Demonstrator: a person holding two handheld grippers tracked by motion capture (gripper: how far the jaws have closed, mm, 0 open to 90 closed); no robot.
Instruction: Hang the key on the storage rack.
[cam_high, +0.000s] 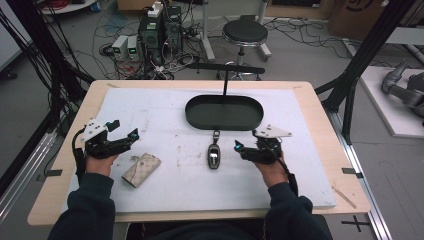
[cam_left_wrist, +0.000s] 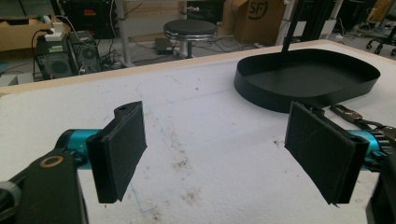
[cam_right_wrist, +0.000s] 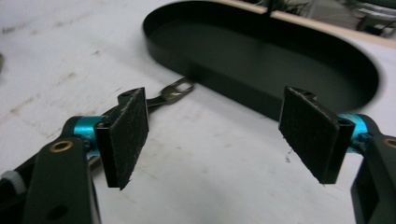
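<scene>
A black car key (cam_high: 214, 156) with a metal clip lies on the white mat, just in front of a black oval tray (cam_high: 224, 112). From the tray rises a thin post with a crossbar (cam_high: 225, 69). A beige pouch (cam_high: 141, 169) lies at the front left. My right gripper (cam_high: 240, 149) hovers just right of the key, jaws open and empty; in the right gripper view (cam_right_wrist: 219, 135) the clip (cam_right_wrist: 173, 92) shows behind the left pad, and the tray (cam_right_wrist: 224, 95) lies ahead. My left gripper (cam_high: 125, 129) stands open and empty above the pouch, facing the tray (cam_left_wrist: 261, 95) in the left gripper view (cam_left_wrist: 222, 149).
The white mat (cam_high: 165, 115) covers most of the wooden table. Beyond the far edge stand a black stool (cam_high: 244, 32) and computer boxes (cam_high: 160, 30) among cables. Black frame posts (cam_high: 350, 85) rise at the right of the table.
</scene>
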